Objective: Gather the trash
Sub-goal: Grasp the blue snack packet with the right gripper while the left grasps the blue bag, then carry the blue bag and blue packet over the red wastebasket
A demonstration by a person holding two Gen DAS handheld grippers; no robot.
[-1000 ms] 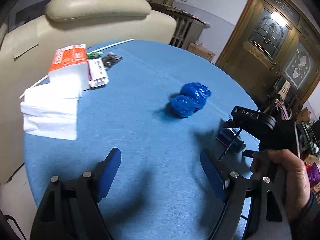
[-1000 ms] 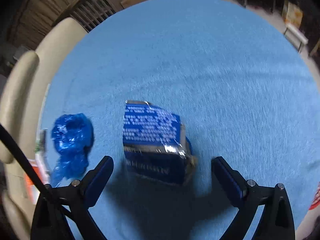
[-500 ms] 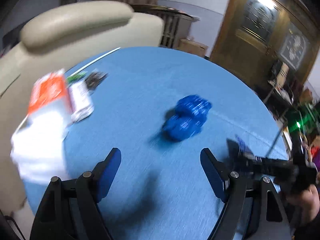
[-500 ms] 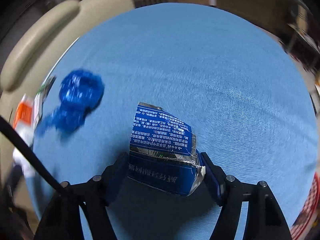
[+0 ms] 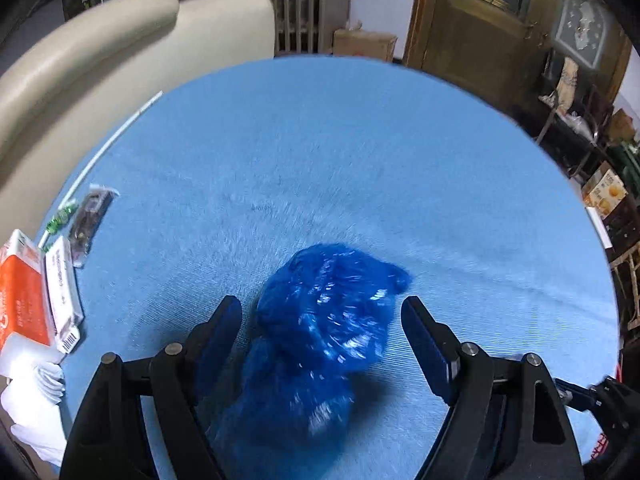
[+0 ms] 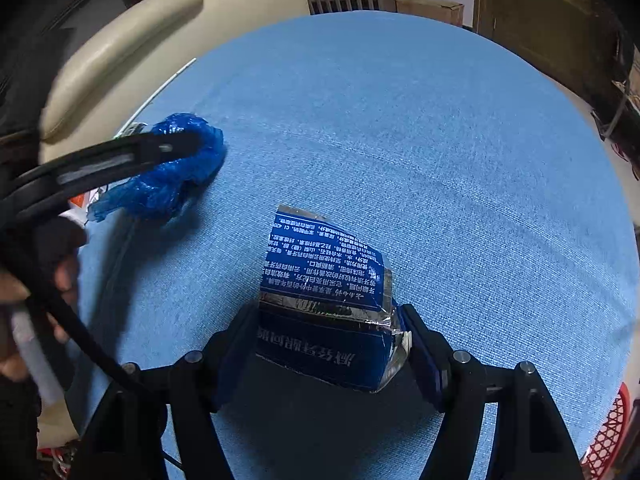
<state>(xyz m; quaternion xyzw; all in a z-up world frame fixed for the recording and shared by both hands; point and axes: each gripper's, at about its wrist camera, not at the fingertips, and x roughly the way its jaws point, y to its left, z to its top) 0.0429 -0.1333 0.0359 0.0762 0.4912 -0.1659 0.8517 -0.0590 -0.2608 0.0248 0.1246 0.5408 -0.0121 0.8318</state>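
Observation:
A crumpled blue plastic bag (image 5: 324, 320) lies on the round blue table (image 5: 360, 152). My left gripper (image 5: 322, 334) is open with its jaws on either side of the bag, not pressing it. The bag also shows in the right wrist view (image 6: 172, 176), with the left gripper's finger across it. My right gripper (image 6: 328, 340) is shut on a torn blue carton (image 6: 320, 292) with white print and a foil lining, which sticks out forward from the jaws over the table.
An orange and white tissue pack (image 5: 24, 292), a small white packet (image 5: 64, 292), a dark wrapper (image 5: 90, 220) and a white stick (image 5: 116, 140) lie at the table's left edge. A cream sofa (image 5: 100, 64) stands behind. A red basket (image 6: 608, 436) sits low at the right.
My left gripper has moved forward to the blue bag, which now lies between its open jaws. My right gripper has closed on the blue carton.

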